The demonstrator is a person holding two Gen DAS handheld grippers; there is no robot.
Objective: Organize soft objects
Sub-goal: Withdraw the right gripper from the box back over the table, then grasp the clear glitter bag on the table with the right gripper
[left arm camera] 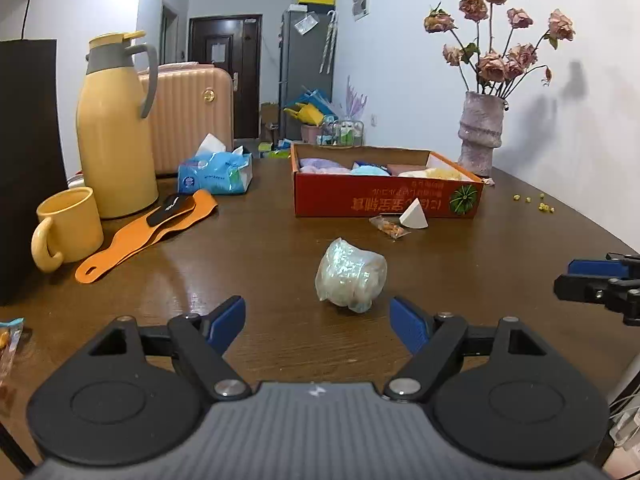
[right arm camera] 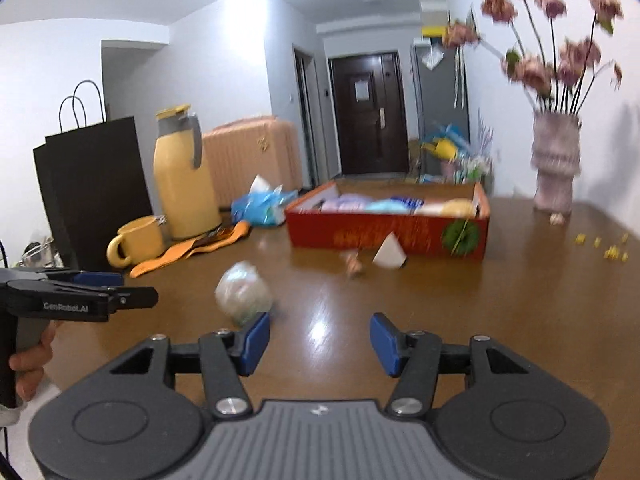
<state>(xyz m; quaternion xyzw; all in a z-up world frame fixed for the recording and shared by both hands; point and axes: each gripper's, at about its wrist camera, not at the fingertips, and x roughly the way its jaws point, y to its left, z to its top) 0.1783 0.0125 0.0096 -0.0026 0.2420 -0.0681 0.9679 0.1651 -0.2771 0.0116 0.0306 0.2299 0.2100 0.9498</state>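
Note:
A soft pearly bundle wrapped in clear plastic (left arm camera: pixel 351 275) lies on the brown table (left arm camera: pixel 280 272), just ahead of my open, empty left gripper (left arm camera: pixel 318 322). The bundle also shows in the right wrist view (right arm camera: pixel 243 293), beside the left fingertip of my open, empty right gripper (right arm camera: pixel 319 338). A red cardboard box (left arm camera: pixel 384 200) farther back holds several soft items in purple, blue and yellow; it also shows in the right wrist view (right arm camera: pixel 388 232). A white wedge sponge (left arm camera: pixel 414 215) and a small snack packet (left arm camera: pixel 390 227) lie in front of the box.
At left stand a yellow thermos (left arm camera: pixel 116 128), a yellow mug (left arm camera: pixel 68 228), an orange strap (left arm camera: pixel 148 232), a blue tissue pack (left arm camera: pixel 216 172) and a black paper bag (left arm camera: pixel 24 160). A vase of dried roses (left arm camera: pixel 480 132) stands at back right, with yellow crumbs (left arm camera: pixel 536 202) nearby.

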